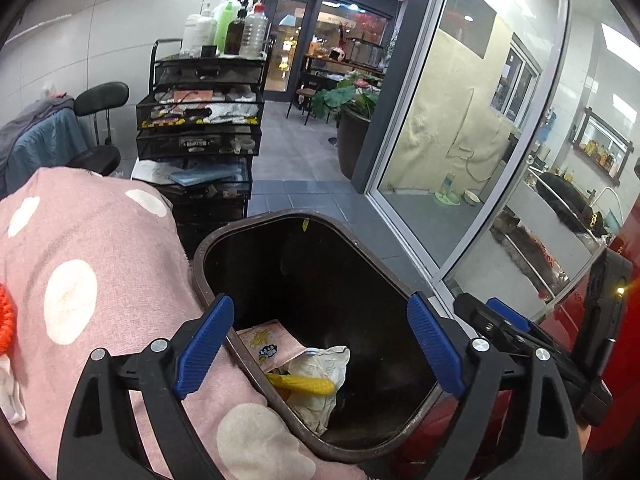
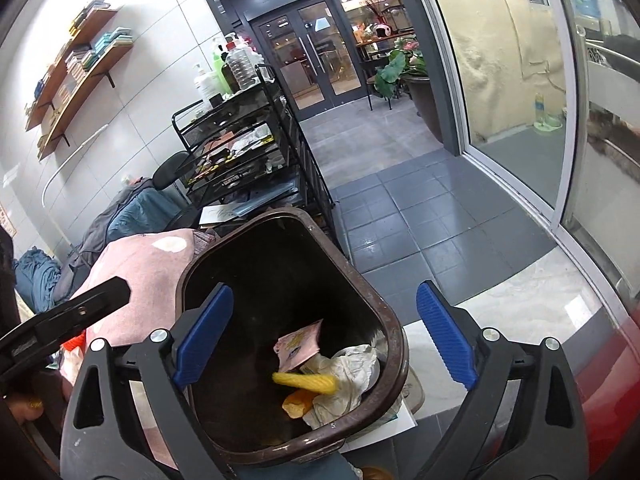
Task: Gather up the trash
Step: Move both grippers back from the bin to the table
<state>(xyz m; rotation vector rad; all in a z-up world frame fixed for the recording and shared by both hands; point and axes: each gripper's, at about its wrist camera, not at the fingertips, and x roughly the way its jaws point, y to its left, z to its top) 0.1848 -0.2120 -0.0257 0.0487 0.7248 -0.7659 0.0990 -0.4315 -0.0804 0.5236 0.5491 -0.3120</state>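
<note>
Left gripper point(image 1: 320, 344) held over brown bin point(image 1: 276, 216), jaws spread wide, nothing grasped, right gripper point(image 2: 324, 336) likewise released, crumpled paper point(image 2: 348, 376), yellow wrapper point(image 2: 306, 382) seen inside

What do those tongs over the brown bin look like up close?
Both tongs, left and right, look the same: two black plastic arms with triangular cut-outs and silver round rivets, each tipped with a ribbed blue pad. The right one's black body carries a small lit amber light. No cables or sleeves show.
</note>
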